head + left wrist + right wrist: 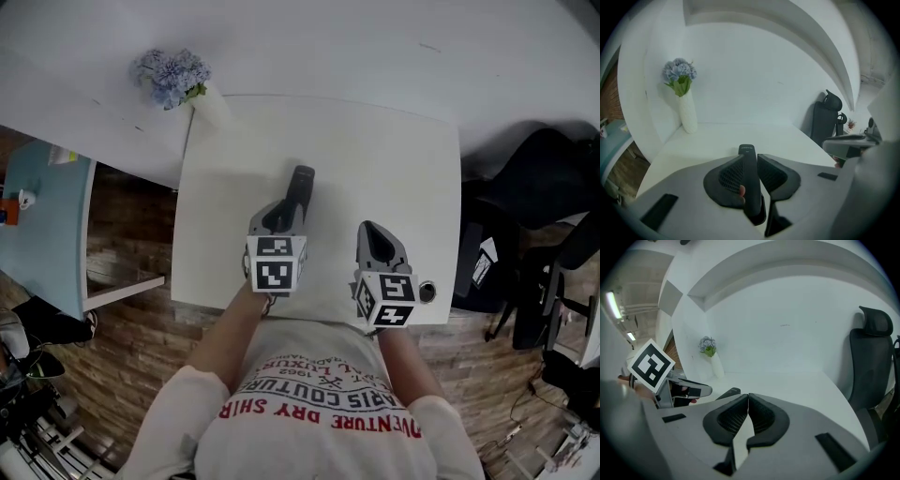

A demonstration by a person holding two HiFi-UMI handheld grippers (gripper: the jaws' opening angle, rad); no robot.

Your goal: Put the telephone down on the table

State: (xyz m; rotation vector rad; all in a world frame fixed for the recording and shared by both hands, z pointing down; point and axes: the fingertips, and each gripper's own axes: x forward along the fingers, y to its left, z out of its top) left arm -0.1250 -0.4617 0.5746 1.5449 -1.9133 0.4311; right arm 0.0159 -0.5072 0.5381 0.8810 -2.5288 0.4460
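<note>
We see our left gripper (751,160) pinching the slim black plastic telephone handset (750,185), with both ribbed pads pressed on its sides. Its far end juts forward over the white square table (384,159); we cannot tell whether it touches the tabletop. Our right gripper (748,400) hangs just beside the left one over the table's near edge, its jaws pressed together on nothing.
</note>
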